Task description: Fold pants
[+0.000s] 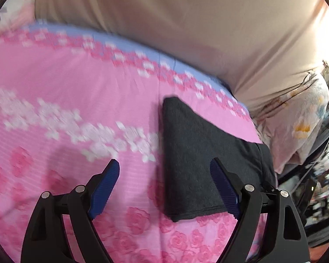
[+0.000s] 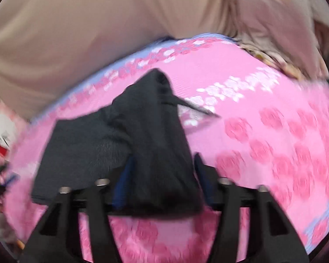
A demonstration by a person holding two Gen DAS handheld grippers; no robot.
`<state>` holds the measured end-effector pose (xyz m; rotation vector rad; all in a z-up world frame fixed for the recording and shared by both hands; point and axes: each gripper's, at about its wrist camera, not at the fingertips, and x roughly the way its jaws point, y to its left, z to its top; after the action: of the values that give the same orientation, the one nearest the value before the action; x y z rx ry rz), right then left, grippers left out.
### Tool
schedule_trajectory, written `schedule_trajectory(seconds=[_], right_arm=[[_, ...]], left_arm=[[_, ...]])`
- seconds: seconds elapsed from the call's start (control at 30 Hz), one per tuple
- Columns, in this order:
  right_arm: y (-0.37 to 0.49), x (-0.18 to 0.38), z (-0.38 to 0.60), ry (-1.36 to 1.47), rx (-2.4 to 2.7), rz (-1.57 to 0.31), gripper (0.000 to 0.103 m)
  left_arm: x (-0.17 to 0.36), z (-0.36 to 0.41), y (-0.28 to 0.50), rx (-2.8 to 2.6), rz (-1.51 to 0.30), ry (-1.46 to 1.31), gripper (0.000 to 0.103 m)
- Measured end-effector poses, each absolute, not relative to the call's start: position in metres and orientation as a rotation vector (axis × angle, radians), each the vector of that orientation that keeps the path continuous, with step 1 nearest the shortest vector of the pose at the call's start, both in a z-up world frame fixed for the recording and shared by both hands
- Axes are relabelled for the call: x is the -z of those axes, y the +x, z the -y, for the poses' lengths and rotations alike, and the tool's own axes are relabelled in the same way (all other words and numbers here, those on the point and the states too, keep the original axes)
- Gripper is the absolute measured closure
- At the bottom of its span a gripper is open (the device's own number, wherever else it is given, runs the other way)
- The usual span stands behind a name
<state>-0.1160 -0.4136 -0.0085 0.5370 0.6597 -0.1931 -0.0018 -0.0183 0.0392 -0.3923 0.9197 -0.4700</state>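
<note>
Dark grey pants [image 1: 193, 153] lie folded on a pink rose-print bed cover [image 1: 65, 109]. My left gripper [image 1: 164, 171] is open and empty, its blue pads [image 1: 105, 188] just above the cover, with the pants' near left edge between the fingers. In the right wrist view the pants [image 2: 81, 140] are partly lifted: a bunched dark fold [image 2: 162, 164] sits between the fingers of my right gripper [image 2: 162, 164], draped over its base. The jaws stand fairly wide, and blur hides whether they pinch the cloth. A drawstring [image 2: 195, 107] trails to the right.
A beige sheet or curtain [image 1: 186, 22] hangs behind the bed. A pale floral pillow or quilt [image 1: 296, 118] lies at the bed's right edge, with dark clutter [image 1: 324, 175] beyond it. Colourful items [image 2: 0, 140] sit at the left edge of the right wrist view.
</note>
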Motion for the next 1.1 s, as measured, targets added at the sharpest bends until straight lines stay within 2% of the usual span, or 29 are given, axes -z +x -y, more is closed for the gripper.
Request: schedule_trajectory(seconds=[0.07,0.17,0.2,0.23,0.27,0.3,0.37,0.4,0.53,0.63,0.67,0.7,0.77,0.83,0.9,0.93,1.0,1.03,1.07,1.1], right_arm=[[-0.125,0.012,0.423,0.619,0.153,-0.661,0.020],[-0.118,0.027,0.428,0.734,0.064,-0.706,0.020],[-0.113,0.030,0.428,0.747,0.051,-0.717,0.019],[-0.111,0.030,0.425,0.731,0.054,-0.696,0.019],[-0.107,0.031,0.421,0.711,0.055,-0.710,0.034],[-0.102,0.029,0.417,0.681,0.074,-0.727,0.043],[-0.097,0.020,0.405,0.644,0.059,-0.721,0.065],[-0.096,0.013,0.399,0.634,0.056,-0.708,0.066],[-0.090,-0.017,0.361,0.580,-0.042,-0.657,0.068],[-0.080,-0.015,0.313,0.552,-0.156,-0.690,0.067],[-0.075,-0.007,0.296,0.536,-0.176,-0.718,0.061],[-0.070,0.004,0.277,0.493,-0.171,-0.761,0.050],[-0.071,0.013,0.263,0.419,-0.100,-0.787,0.040],[-0.083,0.003,0.267,0.416,-0.097,-0.736,0.037],[-0.098,-0.008,0.284,0.451,-0.089,-0.704,0.037],[-0.108,-0.015,0.294,0.459,-0.071,-0.685,0.037],[-0.122,-0.026,0.308,0.464,-0.048,-0.653,0.038],[-0.126,-0.029,0.312,0.472,-0.053,-0.641,0.039],[-0.127,-0.032,0.314,0.488,-0.077,-0.631,0.039],[-0.124,-0.032,0.309,0.498,-0.103,-0.626,0.041]], left_arm=[[-0.020,0.029,0.014,0.508,-1.000,-0.470,0.021],[0.004,0.049,0.030,0.562,-1.090,-0.545,0.021],[0.004,0.054,0.031,0.571,-1.061,-0.549,0.022],[0.002,0.058,0.031,0.583,-1.039,-0.539,0.034],[0.004,0.068,0.036,0.650,-1.067,-0.526,0.082],[0.006,0.074,0.040,0.672,-1.086,-0.515,0.095],[-0.002,0.074,0.042,0.686,-1.049,-0.504,0.098],[-0.010,0.070,0.042,0.692,-1.023,-0.497,0.098],[-0.048,0.027,0.035,0.695,-0.906,-0.511,0.098],[-0.068,-0.026,0.024,0.616,-0.856,-0.480,0.098],[-0.064,-0.045,0.021,0.572,-0.875,-0.466,0.097],[-0.057,-0.058,0.022,0.536,-0.904,-0.451,0.095],[-0.029,-0.084,0.019,0.446,-0.998,-0.425,0.093],[-0.021,-0.100,0.009,0.391,-0.996,-0.424,0.094],[-0.044,-0.104,-0.010,0.333,-0.897,-0.343,0.097],[-0.059,-0.100,-0.019,0.324,-0.836,-0.306,0.093],[-0.092,-0.076,-0.037,0.383,-0.726,-0.219,0.064],[-0.100,-0.064,-0.043,0.419,-0.699,-0.189,0.055],[-0.109,-0.045,-0.051,0.475,-0.668,-0.148,0.035],[-0.112,-0.029,-0.060,0.518,-0.647,-0.116,0.027]])
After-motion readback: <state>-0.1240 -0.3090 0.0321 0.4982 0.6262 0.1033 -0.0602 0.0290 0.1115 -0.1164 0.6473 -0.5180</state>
